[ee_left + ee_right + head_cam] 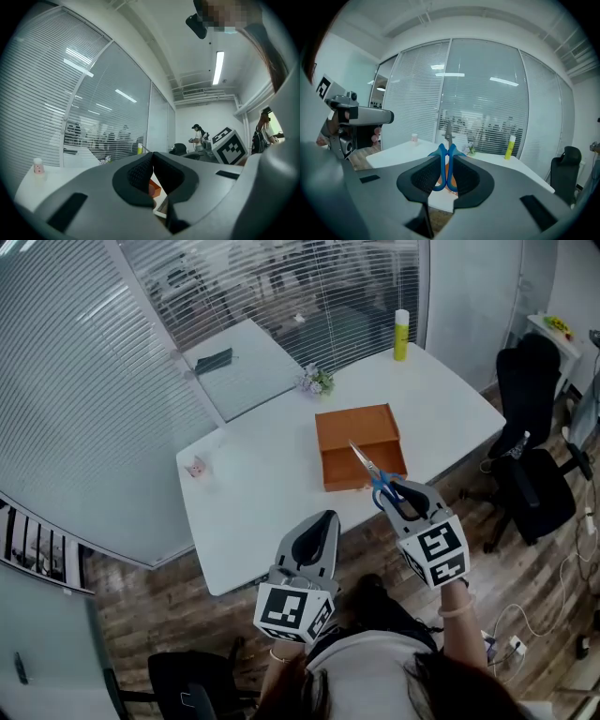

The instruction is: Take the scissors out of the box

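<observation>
An orange open box (pixel 359 457) stands on the white table (pixel 253 484). Scissors (pixel 373 472) with blue handles and steel blades hang above the box's near right corner, blades pointing away from me. My right gripper (pixel 395 493) is shut on the handles. In the right gripper view the scissors (pixel 442 165) stand upright between the pads of the right gripper (pixel 446 158). My left gripper (pixel 325 519) hovers at the table's near edge, left of the box, shut with nothing in it. The left gripper (pixel 152 157) shows its pads meeting, with the box (pixel 155 189) glimpsed below.
A yellow bottle (pixel 401 335) stands at the table's far edge, a small bunch of flowers (pixel 317 381) behind the box and a small pink cup (pixel 196 467) at the left. Black chairs (pixel 530 474) stand to the right. Glass walls with blinds run behind.
</observation>
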Demonstrator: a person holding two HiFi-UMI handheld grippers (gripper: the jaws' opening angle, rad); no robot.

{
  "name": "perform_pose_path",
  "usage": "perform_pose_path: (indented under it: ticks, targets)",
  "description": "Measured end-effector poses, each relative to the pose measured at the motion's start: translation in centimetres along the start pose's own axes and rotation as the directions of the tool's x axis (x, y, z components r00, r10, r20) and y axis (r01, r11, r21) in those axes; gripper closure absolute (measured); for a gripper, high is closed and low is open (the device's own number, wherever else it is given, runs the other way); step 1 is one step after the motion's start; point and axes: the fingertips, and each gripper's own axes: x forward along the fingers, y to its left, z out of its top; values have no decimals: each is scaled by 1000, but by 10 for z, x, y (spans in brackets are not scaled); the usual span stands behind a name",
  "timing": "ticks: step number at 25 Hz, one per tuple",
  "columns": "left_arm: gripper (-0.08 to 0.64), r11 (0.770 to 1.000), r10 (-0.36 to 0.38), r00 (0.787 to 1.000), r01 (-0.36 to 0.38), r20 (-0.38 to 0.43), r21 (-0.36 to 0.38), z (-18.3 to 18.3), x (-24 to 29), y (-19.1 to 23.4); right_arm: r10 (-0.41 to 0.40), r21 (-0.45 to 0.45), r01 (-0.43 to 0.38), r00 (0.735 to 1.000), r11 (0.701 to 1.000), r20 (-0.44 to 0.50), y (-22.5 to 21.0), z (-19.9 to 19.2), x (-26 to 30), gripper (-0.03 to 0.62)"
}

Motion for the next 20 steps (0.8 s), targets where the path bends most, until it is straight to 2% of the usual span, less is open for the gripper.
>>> perform_pose_path:
  ticks: [20]
  targets:
    - [540,999,-6,1000,5,28,35,11,-43,-29,-46,-31,50,993,998,111,33,19,-69,482]
